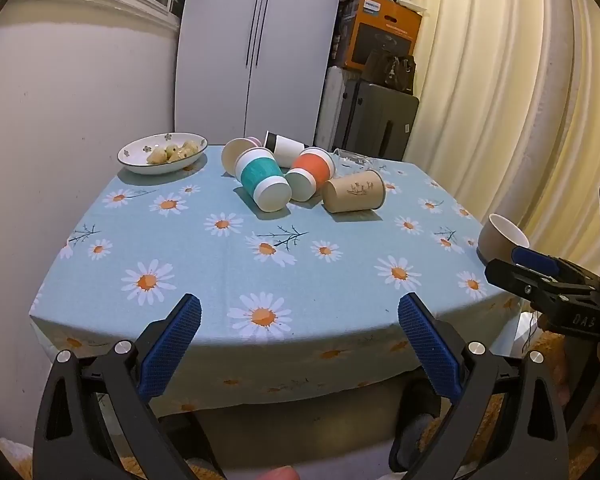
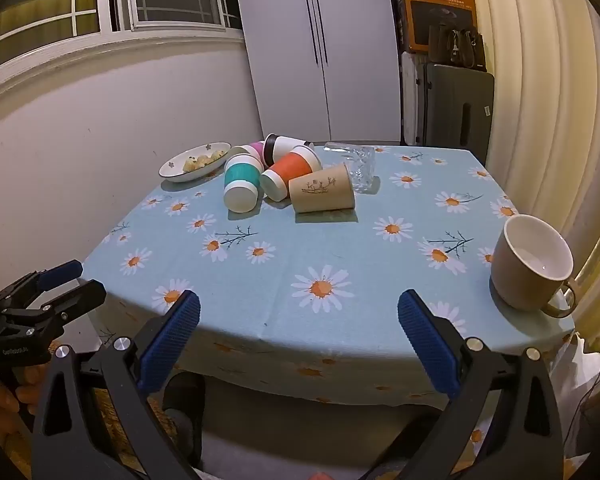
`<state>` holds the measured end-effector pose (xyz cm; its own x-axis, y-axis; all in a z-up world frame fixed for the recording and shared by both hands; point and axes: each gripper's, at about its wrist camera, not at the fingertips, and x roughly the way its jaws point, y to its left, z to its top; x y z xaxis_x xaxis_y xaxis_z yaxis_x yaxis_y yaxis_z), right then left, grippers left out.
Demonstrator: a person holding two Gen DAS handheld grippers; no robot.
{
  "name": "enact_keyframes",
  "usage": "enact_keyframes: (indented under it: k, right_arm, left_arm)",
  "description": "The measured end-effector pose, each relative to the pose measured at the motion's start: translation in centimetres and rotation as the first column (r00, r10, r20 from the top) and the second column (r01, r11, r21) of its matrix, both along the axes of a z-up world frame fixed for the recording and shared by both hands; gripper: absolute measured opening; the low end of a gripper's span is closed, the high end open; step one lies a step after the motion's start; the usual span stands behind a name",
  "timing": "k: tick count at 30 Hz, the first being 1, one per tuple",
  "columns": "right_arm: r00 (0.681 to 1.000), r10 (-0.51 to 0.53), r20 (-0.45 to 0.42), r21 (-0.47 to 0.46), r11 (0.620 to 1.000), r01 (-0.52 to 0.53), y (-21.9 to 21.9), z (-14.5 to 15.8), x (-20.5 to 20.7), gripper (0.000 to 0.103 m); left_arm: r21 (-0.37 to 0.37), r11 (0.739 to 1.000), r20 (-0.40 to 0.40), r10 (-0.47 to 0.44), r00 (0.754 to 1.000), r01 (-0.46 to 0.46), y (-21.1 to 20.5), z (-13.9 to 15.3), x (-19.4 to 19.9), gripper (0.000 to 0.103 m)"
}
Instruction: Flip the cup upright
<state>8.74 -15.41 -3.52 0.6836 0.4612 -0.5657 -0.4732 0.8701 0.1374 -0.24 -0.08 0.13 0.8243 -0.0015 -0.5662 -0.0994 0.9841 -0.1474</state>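
Worktop [image 2: 284, 248] fills the middle of both views, covered with a light blue daisy cloth; near edge runs across the lower half of each frame.

Left hand-held gripper [image 1: 299, 316]: lower centre of the left wrist view, blue pads wide apart, nothing between them, hanging short of the near edge. It also shows at the lower left of the right wrist view.

Right hand-held gripper [image 2: 299, 316]: lower centre of its own view, pads likewise spread wide and empty, just short of the near edge. Seen side-on at the right edge of the left wrist view, close to the mug.

Mug [image 2: 532, 266]: beige outside, white inside, standing upright at the right of the frame near the cloth's corner, handle toward the camera.

Bowl [image 1: 163, 153]: white with a flower pattern, upper left of the cloth, holding pale food pieces.

Cups lie on their sides in a cluster at the far centre, touching one another: teal cup [image 1: 262, 182], orange cup [image 1: 310, 174], brown paper cup [image 1: 354, 192], white cup with a black lid [image 1: 286, 148], and a pink cup [image 2: 256, 148] mostly hidden behind.

Clear glass [image 2: 360, 168]: right of the cluster, just beside the brown paper cup.
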Motion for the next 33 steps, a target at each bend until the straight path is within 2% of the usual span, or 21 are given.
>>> enact_keyframes:
  k: [6, 8, 33]
  right_arm:
    - [1.0, 0.002, -0.001, 0.0, 1.0, -0.002, 0.0, 0.0, 0.0, 0.098]
    - [1.0, 0.001, 0.0, 0.0, 1.0, -0.001, 0.0, 0.0, 0.0, 0.098]
    - [1.0, 0.008, -0.008, -0.018, 1.0, -0.008, 0.4, -0.5, 0.0, 0.098]
  left_arm:
    - [0.003, 1.0, 0.017, -0.001, 1.0, 0.001, 0.1, 0.2, -1.3, 0.096]
    - [0.016, 1.0, -0.023, -0.002, 1.0, 0.002, -0.5, -0.2, 0.3, 0.096]
    - [0.004, 1.0, -0.018, -0.003, 1.0, 0.003, -0.3, -0.1, 0.2, 0.096]
